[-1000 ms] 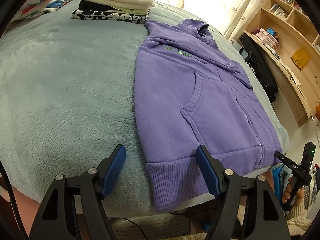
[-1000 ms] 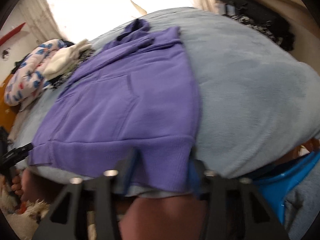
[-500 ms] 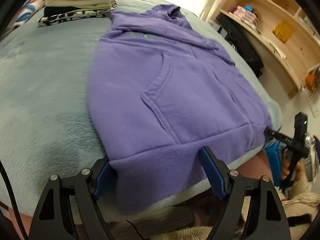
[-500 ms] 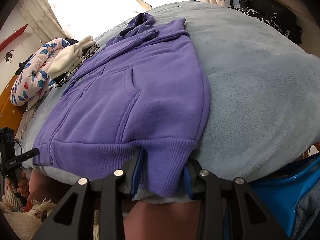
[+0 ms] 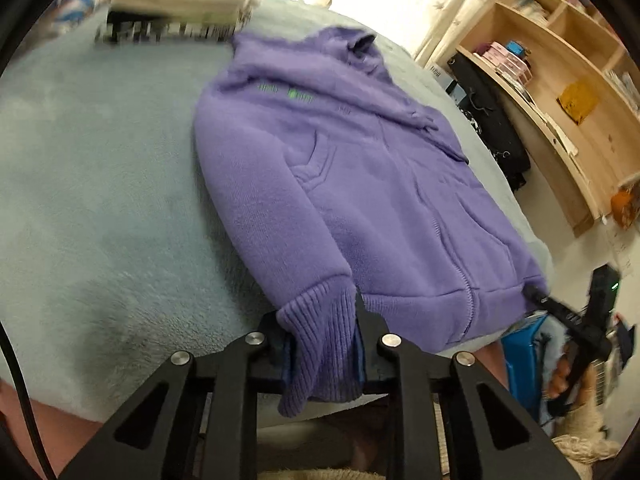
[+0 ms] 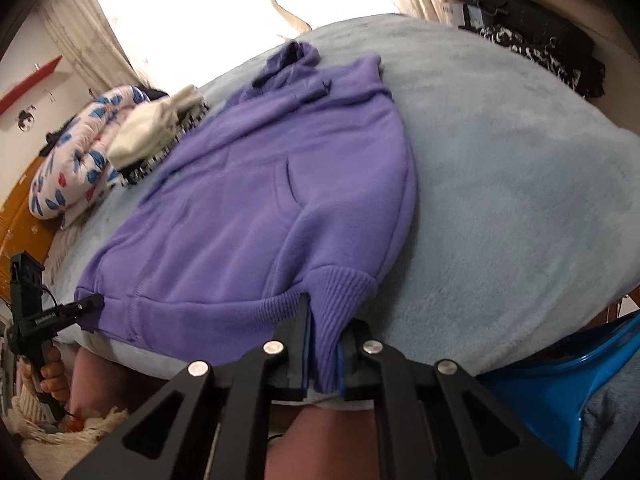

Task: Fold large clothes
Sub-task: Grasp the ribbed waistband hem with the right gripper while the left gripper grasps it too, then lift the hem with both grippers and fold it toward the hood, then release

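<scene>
A purple zip hoodie (image 5: 360, 184) (image 6: 248, 216) lies front up on the pale blue fleece bed cover (image 5: 100, 184), hood at the far end and ribbed hem at the near edge. My left gripper (image 5: 318, 312) is closing its jaws on the hem's left corner, and the ribbed cloth is bunched between the blue pads. My right gripper (image 6: 326, 320) is closing on the hem's right corner, with a fold of rib pinched between its pads. Each gripper shows in the other view at the opposite hem corner: the right gripper (image 5: 560, 312) and the left gripper (image 6: 80, 306).
A stack of folded clothes (image 5: 176, 4) (image 6: 160, 132) sits at the far left of the bed beside a floral quilt (image 6: 68, 168). Wooden shelves (image 5: 560, 80) and a black bag (image 5: 492, 120) stand to the right. A blue plastic object (image 6: 580, 380) is below the bed edge.
Both grippers went from open around the hem to closed on it. The left one slid right along the bed edge onto the hem corner, which now bunches up between its pads.
</scene>
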The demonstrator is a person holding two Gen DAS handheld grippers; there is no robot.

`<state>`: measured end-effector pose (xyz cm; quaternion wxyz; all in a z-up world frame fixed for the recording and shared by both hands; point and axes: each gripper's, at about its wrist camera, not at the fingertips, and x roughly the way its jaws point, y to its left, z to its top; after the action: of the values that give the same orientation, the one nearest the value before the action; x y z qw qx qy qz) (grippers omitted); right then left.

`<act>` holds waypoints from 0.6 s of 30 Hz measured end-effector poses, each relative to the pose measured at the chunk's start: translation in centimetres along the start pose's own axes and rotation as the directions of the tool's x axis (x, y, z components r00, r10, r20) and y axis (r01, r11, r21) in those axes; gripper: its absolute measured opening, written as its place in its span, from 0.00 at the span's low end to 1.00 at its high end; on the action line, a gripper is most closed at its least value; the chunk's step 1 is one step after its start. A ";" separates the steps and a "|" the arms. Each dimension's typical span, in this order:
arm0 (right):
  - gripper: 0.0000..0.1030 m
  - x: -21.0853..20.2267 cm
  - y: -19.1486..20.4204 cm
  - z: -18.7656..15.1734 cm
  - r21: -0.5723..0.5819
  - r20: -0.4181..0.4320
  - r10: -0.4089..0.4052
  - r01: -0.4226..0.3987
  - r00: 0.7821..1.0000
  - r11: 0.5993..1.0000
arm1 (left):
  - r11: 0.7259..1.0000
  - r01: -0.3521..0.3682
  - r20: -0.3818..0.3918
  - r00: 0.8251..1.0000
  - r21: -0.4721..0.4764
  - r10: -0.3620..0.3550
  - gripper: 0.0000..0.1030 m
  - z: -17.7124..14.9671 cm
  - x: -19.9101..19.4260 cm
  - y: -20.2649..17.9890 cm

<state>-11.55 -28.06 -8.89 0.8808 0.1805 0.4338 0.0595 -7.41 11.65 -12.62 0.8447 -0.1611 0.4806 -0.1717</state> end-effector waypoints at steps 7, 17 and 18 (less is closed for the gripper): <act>0.08 -3.4 2.1 1.0 -0.052 0.048 0.024 -0.021 0.999 0.998 | 0.993 -0.027 0.080 0.997 0.111 0.018 0.15 0.2 -3.8 -3.8; 0.08 -8.5 2.4 1.6 -0.089 0.053 0.061 -0.056 0.997 0.995 | 0.983 -0.008 0.064 0.998 0.183 -0.004 0.15 -1.0 -8.6 -5.5; 0.08 -9.1 2.4 1.8 -0.089 0.055 0.065 -0.060 0.996 0.994 | 0.982 -0.004 0.063 0.998 0.190 -0.008 0.15 -1.2 -9.2 -5.7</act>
<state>-15.64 -28.74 -0.21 0.8978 0.1568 0.3990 0.1006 -13.58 10.57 -3.79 0.8709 -0.0856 0.4348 -0.2126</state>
